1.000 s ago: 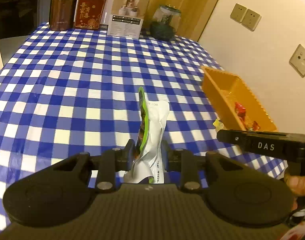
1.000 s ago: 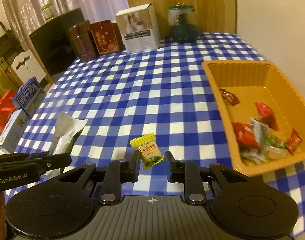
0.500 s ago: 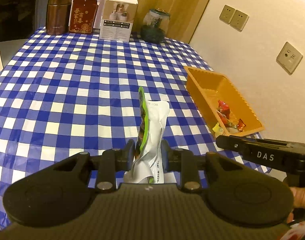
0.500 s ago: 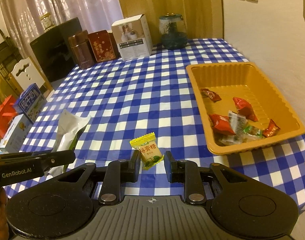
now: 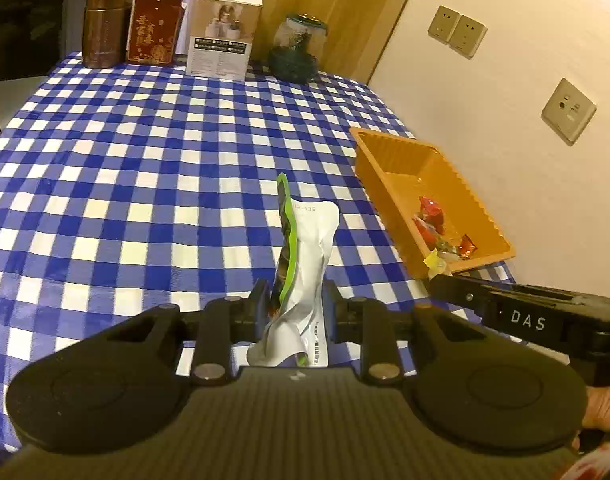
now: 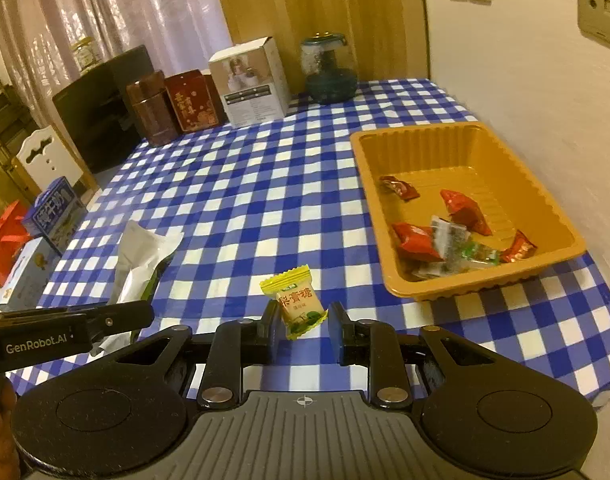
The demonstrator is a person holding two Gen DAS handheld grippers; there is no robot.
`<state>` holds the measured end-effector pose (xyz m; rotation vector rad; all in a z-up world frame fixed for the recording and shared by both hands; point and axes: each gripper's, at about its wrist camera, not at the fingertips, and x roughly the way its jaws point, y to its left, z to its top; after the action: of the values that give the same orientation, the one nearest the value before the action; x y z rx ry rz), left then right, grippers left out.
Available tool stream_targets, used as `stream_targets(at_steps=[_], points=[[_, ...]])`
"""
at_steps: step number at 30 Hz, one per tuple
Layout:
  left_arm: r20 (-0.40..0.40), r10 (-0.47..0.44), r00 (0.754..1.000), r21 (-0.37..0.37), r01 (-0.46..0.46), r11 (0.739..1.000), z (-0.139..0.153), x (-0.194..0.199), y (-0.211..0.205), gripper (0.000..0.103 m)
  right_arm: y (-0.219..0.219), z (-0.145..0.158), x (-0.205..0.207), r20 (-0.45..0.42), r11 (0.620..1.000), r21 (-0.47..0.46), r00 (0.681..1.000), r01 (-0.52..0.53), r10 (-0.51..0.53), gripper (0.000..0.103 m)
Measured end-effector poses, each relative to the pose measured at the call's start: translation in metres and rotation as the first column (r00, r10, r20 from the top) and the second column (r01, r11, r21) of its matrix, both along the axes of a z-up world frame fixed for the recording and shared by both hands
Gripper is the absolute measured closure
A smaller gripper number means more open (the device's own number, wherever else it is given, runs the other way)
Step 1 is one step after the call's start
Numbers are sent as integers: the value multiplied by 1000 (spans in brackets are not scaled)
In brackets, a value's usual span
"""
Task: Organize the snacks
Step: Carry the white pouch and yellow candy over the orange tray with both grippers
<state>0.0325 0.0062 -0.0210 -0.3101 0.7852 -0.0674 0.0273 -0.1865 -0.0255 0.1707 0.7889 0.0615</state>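
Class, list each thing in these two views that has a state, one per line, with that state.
Left tongs: shut on white-and-green snack pouch.
Right tongs: shut on yellow candy.
Orange tray: holding several wrapped candies.
Glass jar: lidded, upright.

My black jaws pinch a white pouch (image 5: pixel 305 280) edged in green and a yellow candy (image 6: pixel 297 302) with red lettering. The tabletop (image 5: pixel 145 168) is blue-and-white checked; the tray (image 6: pixel 501 280) is orange, holding red wrappers (image 6: pixel 465 212).

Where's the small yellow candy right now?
In the right wrist view, the yellow candy is held in the right gripper, left of the orange tray.
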Motion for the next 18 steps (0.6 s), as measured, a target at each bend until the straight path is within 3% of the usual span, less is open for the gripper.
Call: stream_targets(at_steps=[18], points=[[-14, -82, 997, -41, 82, 996, -2, 15, -44, 79, -50, 10, -16, 12, 993, -2, 993, 115, -115, 77]])
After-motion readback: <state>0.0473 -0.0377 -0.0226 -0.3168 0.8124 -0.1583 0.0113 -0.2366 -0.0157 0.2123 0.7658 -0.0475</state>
